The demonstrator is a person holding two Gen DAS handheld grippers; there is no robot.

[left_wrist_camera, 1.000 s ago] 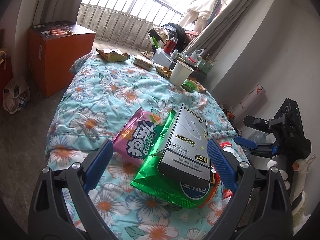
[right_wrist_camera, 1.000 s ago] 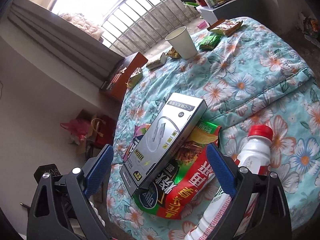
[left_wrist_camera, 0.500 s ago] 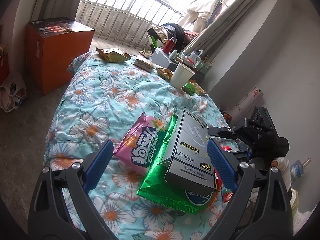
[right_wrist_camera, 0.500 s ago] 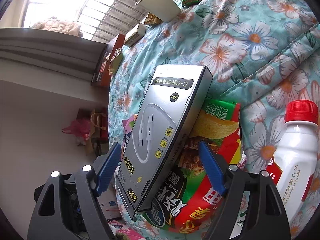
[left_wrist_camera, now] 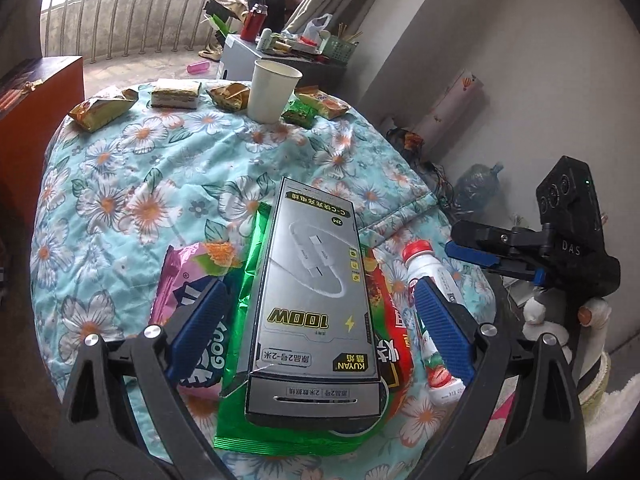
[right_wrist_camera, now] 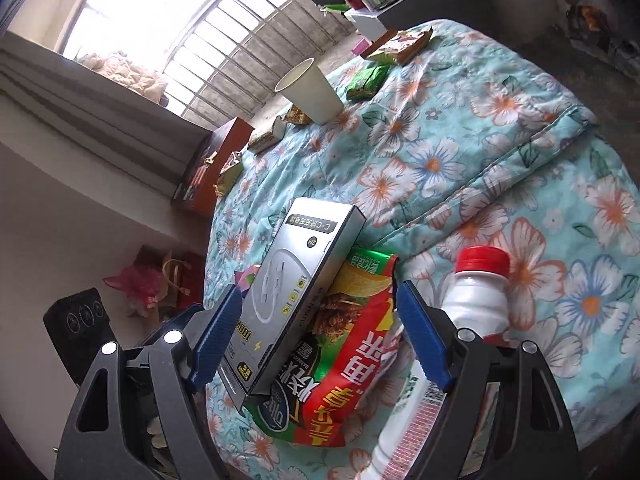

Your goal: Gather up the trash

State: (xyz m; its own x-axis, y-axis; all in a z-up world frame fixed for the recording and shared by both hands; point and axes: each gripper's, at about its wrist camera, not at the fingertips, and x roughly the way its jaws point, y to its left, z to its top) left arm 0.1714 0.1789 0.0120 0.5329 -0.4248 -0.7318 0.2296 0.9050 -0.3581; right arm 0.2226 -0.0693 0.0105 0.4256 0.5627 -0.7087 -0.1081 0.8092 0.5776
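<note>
A turquoise floral quilt [left_wrist_camera: 132, 184] carries the trash. At its near edge a silver-grey cable box [left_wrist_camera: 316, 300] lies on a green-and-red crisp bag [right_wrist_camera: 340, 364], a white red-capped bottle [right_wrist_camera: 476, 300] beside it. A white paper cup [left_wrist_camera: 272, 90] stands at the far edge. The left gripper [left_wrist_camera: 316, 336] and right gripper [right_wrist_camera: 320, 336] both gape wide, holding nothing.

Left claw [left_wrist_camera: 316, 320] has moved in, apparently straddling the grey box [left_wrist_camera: 316, 300].
</note>
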